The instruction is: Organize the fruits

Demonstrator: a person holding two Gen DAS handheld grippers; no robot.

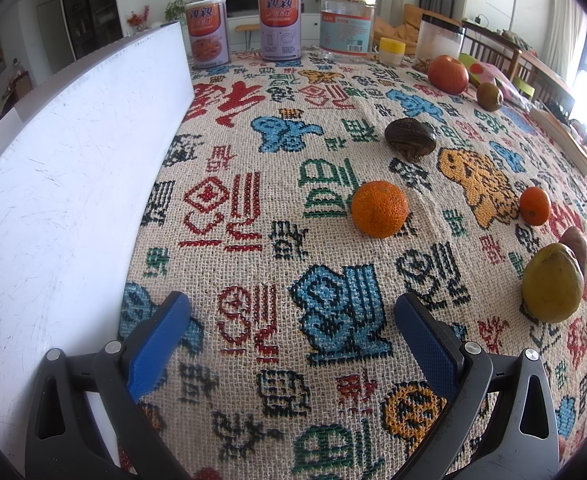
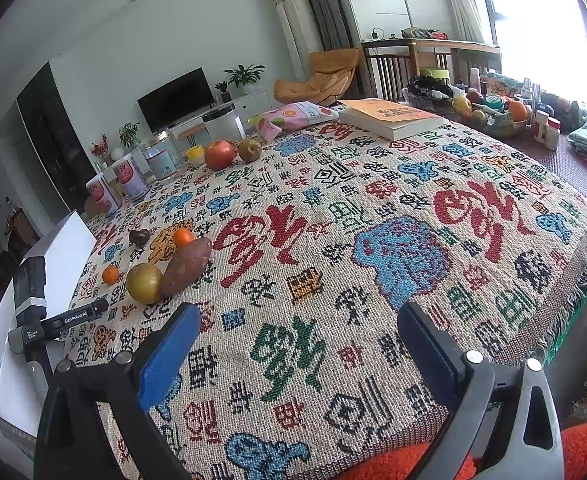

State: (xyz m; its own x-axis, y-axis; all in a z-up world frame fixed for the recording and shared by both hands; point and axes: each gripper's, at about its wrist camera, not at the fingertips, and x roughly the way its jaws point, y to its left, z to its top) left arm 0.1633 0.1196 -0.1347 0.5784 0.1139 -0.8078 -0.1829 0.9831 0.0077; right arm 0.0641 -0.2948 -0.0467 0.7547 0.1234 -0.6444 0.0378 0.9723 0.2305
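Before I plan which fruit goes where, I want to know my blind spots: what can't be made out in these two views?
- Sweet potato: left wrist view, mostly hidden behind the yellow-green fruit.
- White board: left wrist view, cut off by the left edge, so its extent is unknown.
- Fruit basket: right wrist view, contents too small and crowded to identify.
- Book: right wrist view, cover text too small.

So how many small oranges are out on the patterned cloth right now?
2. One orange lies ahead of the open left gripper, mid-cloth. A smaller orange sits further right, beyond the sweet potato. The far basket may hold more.
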